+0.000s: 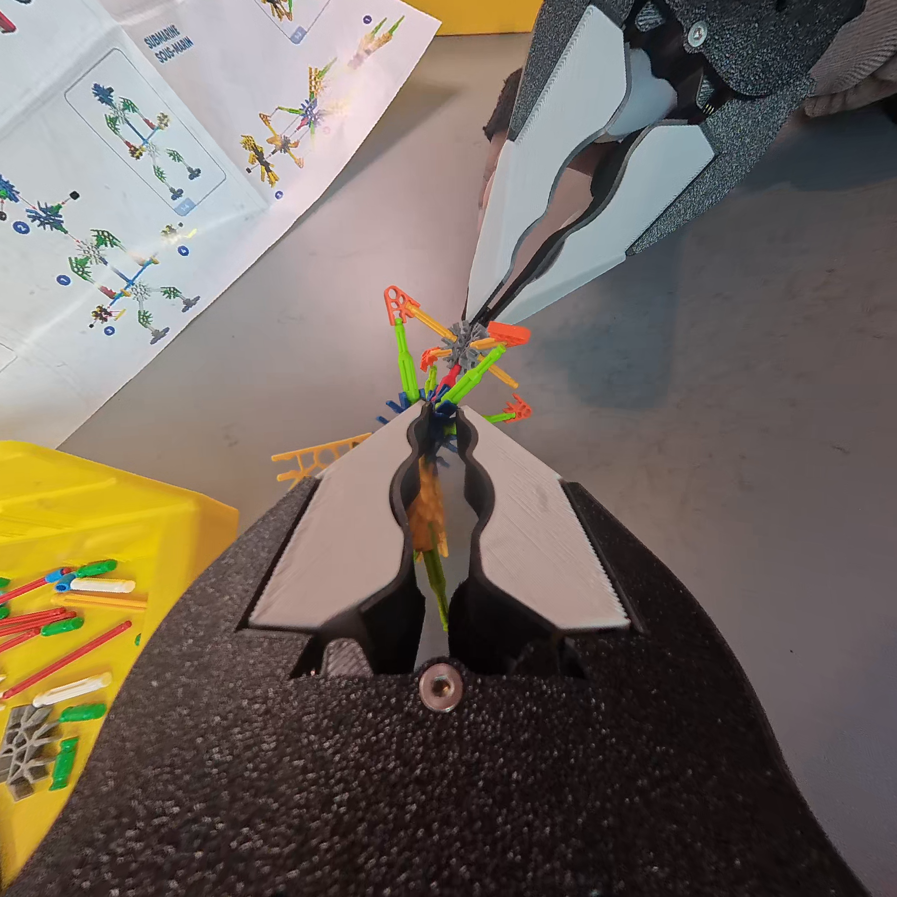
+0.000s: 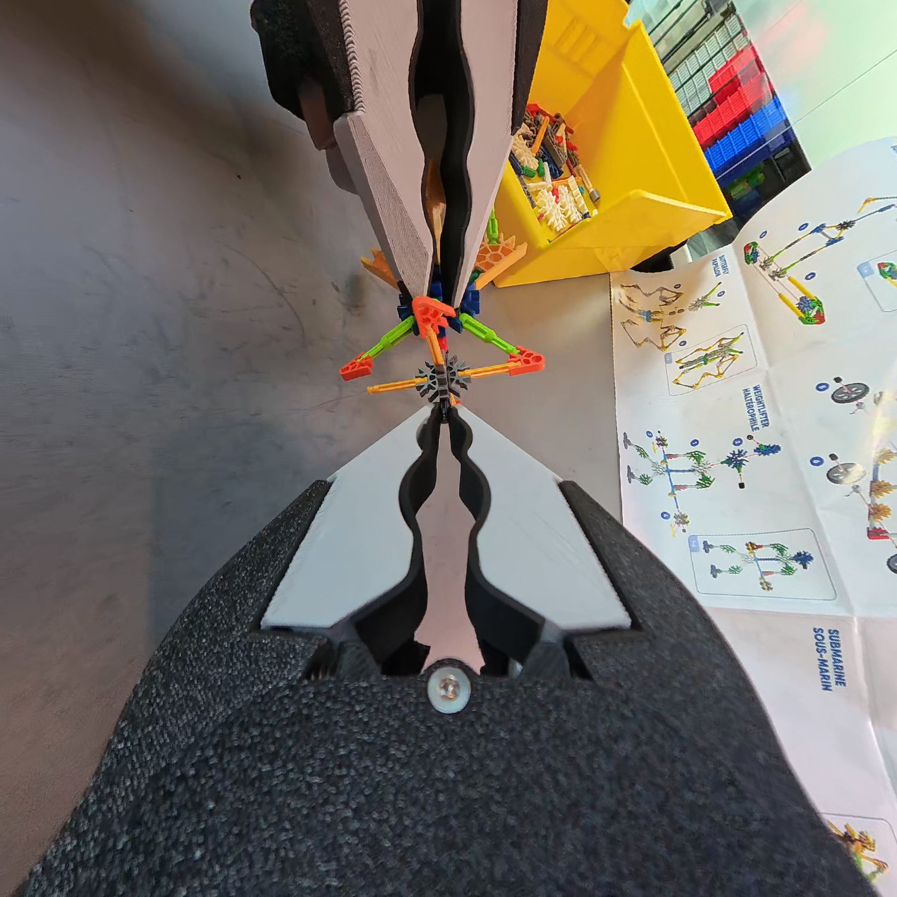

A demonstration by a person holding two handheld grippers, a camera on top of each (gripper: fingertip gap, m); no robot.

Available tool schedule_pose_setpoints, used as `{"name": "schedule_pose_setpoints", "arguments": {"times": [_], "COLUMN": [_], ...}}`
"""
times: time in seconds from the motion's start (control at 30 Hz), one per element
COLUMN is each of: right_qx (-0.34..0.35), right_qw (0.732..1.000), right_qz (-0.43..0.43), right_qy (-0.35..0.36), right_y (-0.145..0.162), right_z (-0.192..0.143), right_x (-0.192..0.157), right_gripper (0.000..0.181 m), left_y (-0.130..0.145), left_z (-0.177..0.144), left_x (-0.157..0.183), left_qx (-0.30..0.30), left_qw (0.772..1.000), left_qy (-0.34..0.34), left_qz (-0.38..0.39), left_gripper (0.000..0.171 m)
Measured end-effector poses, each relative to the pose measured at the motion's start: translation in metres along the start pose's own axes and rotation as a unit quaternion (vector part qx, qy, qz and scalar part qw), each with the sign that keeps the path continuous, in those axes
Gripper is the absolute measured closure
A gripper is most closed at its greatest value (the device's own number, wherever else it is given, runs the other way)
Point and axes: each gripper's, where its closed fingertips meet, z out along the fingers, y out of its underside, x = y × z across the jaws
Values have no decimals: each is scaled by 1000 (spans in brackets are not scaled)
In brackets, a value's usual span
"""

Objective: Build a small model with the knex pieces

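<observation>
Left wrist view: the left gripper point(image 1: 439, 412), jaws closed, clamps the blue hub of a rod-and-connector model point(image 1: 451, 369) above the grey tabletop point(image 1: 679, 485), beside a yellow bin point(image 1: 97, 495) and printed instruction sheet point(image 1: 170, 145).

Right wrist view: the right gripper point(image 2: 444, 412), jaws pinched together, grips the model's grey snowflake connector point(image 2: 442, 378).

I see a flat grey table top point(image 2: 145, 291) w/ scuffs and faint round marks; it fills the left side of my right view and the right side of my left view. Light is soft, and dark shadows lie on the grey at right in my left view. A big white paper sheet point(image 1: 145, 145) w/ colour drawings lies flat at upper left in my left view. A yellow bin point(image 2: 645, 160) sits at the top of my right view. Behind it, at upper right, are stacked red and blue crates point(image 2: 742, 111), and a pale green wall point(image 2: 854, 63).
</observation>
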Motion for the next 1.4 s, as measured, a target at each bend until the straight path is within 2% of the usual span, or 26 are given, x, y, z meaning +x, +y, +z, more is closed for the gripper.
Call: {"name": "schedule_pose_setpoints", "arguments": {"times": [0.23, 0.33, 0.47, 0.6, 0.7, 0.77, 0.93, 1.03, 1.13, 1.27, 1.33, 1.4], "right_qx": [2, 2, 21, 44, 49, 53, 89, 122, 132, 134, 154, 171], "right_qw": [996, 993, 984, 963, 946, 933, 881, 845, 828, 819, 810, 799], "right_qz": [85, 118, 162, 245, 300, 339, 446, 494, 517, 529, 533, 539], "right_qy": [-22, -25, -65, -107, -111, -109, -128, -163, -173, -179, -189, -204], "right_y": [-1, -3, -14, -19, -13, -8, -2, -8, -7, 0, -1, -3], "right_z": [-10, -11, -16, -21, -21, -21, -27, -32, -34, -37, -44, -50], "right_x": [1, 1, -8, -10, -4, 0, 15, 17, 19, 23, 29, 32], "right_gripper": [181, 181, 181, 181, 181, 181, 181, 181, 181, 181, 181, 181], "left_y": [-11, -15, -18, -23, -22, -28, -38, -24, -4, -8, -10, -13], "left_z": [-4, -6, -10, -14, -16, -20, -29, -22, -13, -23, -27, -27], "left_x": [1, 3, -1, -4, -11, -11, -12, -16, -21, -31, -28, -27], "left_qx": [15, 12, 2, 15, 18, 44, 85, 45, 5, 55, 73, 97], "left_qw": [999, 996, 985, 987, 990, 993, 994, 997, 997, 982, 969, 959], "left_qy": [-23, -45, -94, -97, -101, -88, -62, -63, -43, -5, 43, 71], "left_qz": [35, 77, 146, 131, 98, 72, 22, 2, -69, -179, -234, -258], "left_gripper": [154, 150, 147, 148, 154, 154, 151, 149, 152, 151, 143, 137]}}
